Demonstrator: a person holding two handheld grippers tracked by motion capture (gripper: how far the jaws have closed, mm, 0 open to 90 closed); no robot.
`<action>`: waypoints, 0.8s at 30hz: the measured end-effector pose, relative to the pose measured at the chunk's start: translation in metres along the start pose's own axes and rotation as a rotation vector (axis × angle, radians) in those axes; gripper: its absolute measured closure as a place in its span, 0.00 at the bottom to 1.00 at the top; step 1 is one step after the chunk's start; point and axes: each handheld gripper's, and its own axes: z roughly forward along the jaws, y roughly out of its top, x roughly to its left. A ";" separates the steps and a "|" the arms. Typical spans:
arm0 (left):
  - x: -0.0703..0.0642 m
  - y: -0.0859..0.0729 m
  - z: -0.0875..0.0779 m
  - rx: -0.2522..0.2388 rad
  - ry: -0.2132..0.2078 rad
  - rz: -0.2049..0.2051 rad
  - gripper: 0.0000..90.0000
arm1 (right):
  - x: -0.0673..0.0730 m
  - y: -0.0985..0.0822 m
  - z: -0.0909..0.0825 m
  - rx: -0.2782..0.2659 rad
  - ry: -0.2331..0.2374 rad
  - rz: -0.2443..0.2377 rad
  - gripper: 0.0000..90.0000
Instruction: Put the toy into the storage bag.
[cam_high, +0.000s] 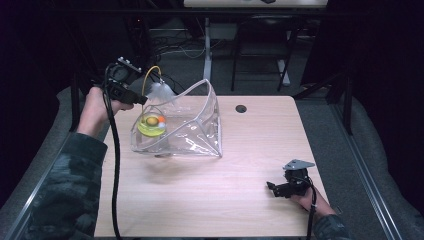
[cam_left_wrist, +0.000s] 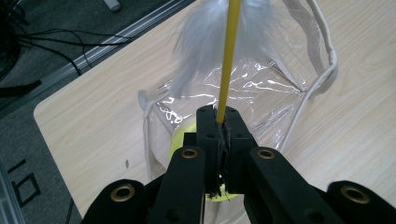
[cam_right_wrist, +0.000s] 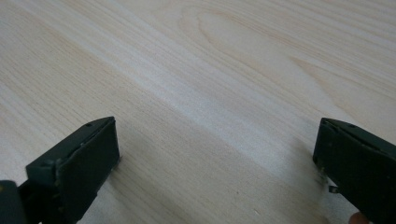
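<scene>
My left gripper (cam_high: 144, 100) (cam_left_wrist: 223, 119) is shut on the thin yellow stick (cam_left_wrist: 229, 60) of a feather toy. Its white feather tuft (cam_high: 161, 91) (cam_left_wrist: 205, 42) hangs over the open mouth of a clear plastic bag (cam_high: 200, 125) (cam_left_wrist: 261, 93) that stands on the wooden table (cam_high: 240, 165). Inside the bag lies a yellow-green round toy (cam_high: 151, 125) (cam_left_wrist: 180, 140) with an orange ball on it. At the front right, my right gripper (cam_high: 272, 187) (cam_right_wrist: 217, 158) rests low on the table, open, with only bare wood between its jaws.
A small round cable hole (cam_high: 241, 108) sits in the tabletop behind the bag. The left gripper's black cable (cam_high: 116, 165) trails down the table's left side. Beyond the far edge stand desk legs (cam_high: 206, 45) and tangled cables on a dark floor.
</scene>
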 end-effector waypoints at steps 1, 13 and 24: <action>0.000 0.000 0.003 0.007 -0.006 0.001 0.98 | 0.000 0.000 0.000 0.000 0.000 0.000 0.00; -0.009 0.007 0.019 0.025 -0.027 0.027 0.98 | 0.000 0.000 0.000 0.000 0.000 0.000 0.00; -0.011 0.004 0.038 0.035 -0.056 0.039 0.98 | 0.000 0.000 0.000 -0.001 0.000 0.000 0.00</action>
